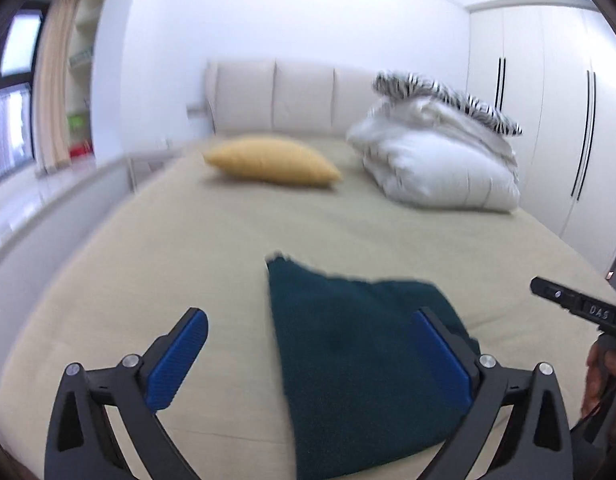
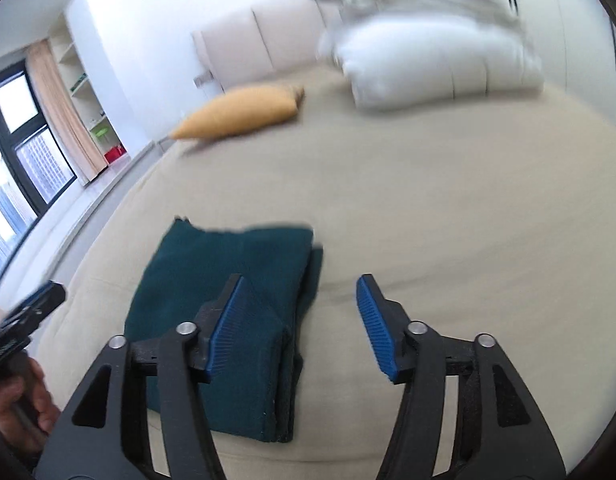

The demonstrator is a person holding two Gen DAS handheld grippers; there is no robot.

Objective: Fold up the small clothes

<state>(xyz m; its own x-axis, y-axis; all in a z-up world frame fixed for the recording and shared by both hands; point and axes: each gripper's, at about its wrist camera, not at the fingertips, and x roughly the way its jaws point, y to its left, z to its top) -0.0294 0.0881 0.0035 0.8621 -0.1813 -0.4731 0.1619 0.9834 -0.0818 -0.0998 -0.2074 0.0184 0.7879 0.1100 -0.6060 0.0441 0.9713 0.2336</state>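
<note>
Left gripper (image 1: 308, 340): jaws spread wide and grasping nothing; it hangs over the near left part of the cloth, its right finger in front of the fabric, apparently so the cloth stays undisturbed.
Right gripper (image 2: 299, 300): jaws likewise released and empty; the left finger shows over the cloth's right half, the right finger over bare sheet, so it straddles the stacked edge without pinching it.
Dark green cloth (image 1: 360, 368): lies flat on the bed near the front edge, between the two grippers; in the right wrist view several layers stack at its right and near edges, so it looks folded at least once already.
Judgement on the step: with both tools let go, a fold seems just finished, or a fresh grasp is being lined up.
Bed (image 1: 187, 240): the beige sheet gives a broad, soft surface for folding.
Yellow pillow (image 1: 271, 160): well apart from the cloth, near the headboard (image 1: 275, 96).
White bedding pile (image 1: 440, 160): pushed to the far right corner, a striped piece on top, out of the working area.
</note>
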